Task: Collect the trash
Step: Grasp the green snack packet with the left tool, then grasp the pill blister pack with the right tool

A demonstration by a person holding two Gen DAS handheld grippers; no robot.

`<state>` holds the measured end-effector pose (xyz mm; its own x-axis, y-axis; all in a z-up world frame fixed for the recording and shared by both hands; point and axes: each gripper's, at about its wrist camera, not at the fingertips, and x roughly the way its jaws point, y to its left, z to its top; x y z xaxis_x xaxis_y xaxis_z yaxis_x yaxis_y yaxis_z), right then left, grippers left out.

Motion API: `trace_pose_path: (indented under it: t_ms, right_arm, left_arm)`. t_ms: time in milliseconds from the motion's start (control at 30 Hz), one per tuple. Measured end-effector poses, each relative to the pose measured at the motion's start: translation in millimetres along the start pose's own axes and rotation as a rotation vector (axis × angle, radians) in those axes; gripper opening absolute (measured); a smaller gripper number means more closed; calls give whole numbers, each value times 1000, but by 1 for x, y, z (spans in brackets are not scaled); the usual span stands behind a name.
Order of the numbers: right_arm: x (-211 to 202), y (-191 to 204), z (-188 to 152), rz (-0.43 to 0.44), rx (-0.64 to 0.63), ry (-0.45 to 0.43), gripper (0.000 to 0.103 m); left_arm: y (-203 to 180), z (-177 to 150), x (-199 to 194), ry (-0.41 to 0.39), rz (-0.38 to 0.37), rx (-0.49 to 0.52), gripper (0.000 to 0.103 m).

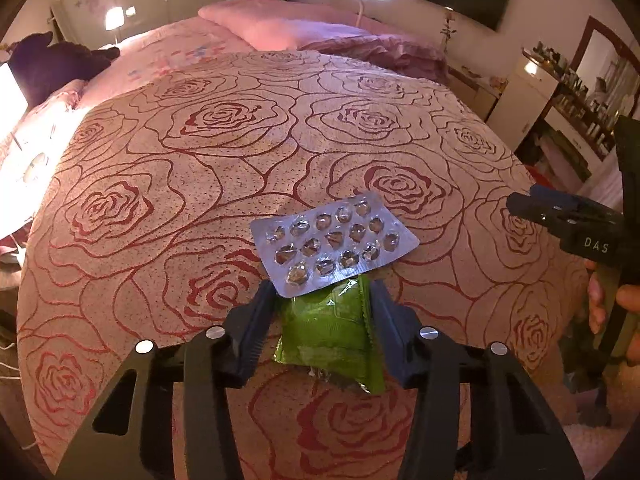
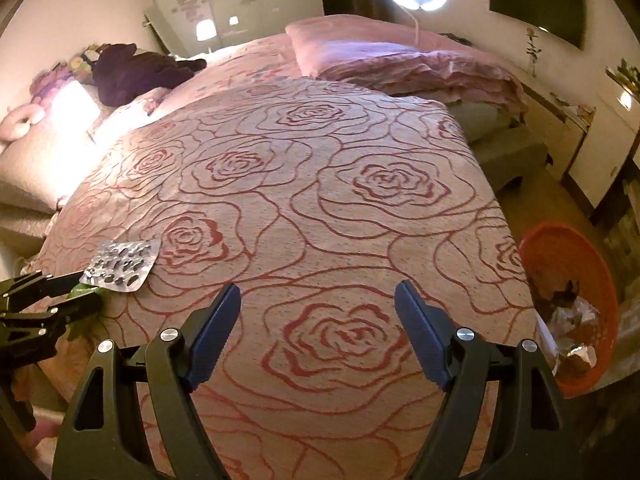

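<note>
- Where the rose-patterned bedspread (image 1: 224, 148) covers the bed, a green wrapper (image 1: 334, 332) lies between the fingers of the left tongs (image 1: 324, 300), which press on both its sides and hold it.
- A silver blister pack (image 1: 334, 240) lies just beyond the wrapper, its near edge overlapping the wrapper's far end.
- The left tongs point steeply down at the bedspread.
- The right tongs (image 2: 318, 300) stand wide with nothing between them, tilted down over bare bedspread, well apart from the wrapper.
- Only the left wrist view shows a hand (image 1: 616, 312) gripping the right tongs' handle.
- Only the right wrist view shows an orange bin (image 2: 576, 264) beside the bed at right, with crumpled wrappers (image 2: 572, 320) inside.
</note>
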<state>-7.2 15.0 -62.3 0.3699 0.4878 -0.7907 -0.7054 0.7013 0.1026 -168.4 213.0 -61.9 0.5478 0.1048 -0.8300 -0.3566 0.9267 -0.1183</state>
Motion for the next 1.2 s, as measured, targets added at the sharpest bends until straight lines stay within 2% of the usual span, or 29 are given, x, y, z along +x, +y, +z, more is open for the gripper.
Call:
trace_pose_path:
  t_ms: [67, 200, 500, 933, 1200]
  right_arm:
    - [1, 4, 1, 6, -11, 3, 77]
    - [4, 18, 4, 25, -48, 5, 77]
    - [17, 67, 13, 131, -185, 14, 77]
    - [48, 147, 24, 310, -500, 72, 77]
    - [65, 174, 30, 337, -590, 92, 77]
  left_arm:
    - [2, 0, -1, -2, -4, -8, 42]
    - [11, -1, -5, -9, -5, -35, 42]
    - [41, 1, -16, -42, 32, -102, 42]
    - [76, 1, -21, -63, 59, -188, 42]
    - [86, 3, -23, -68, 60, -214, 42]
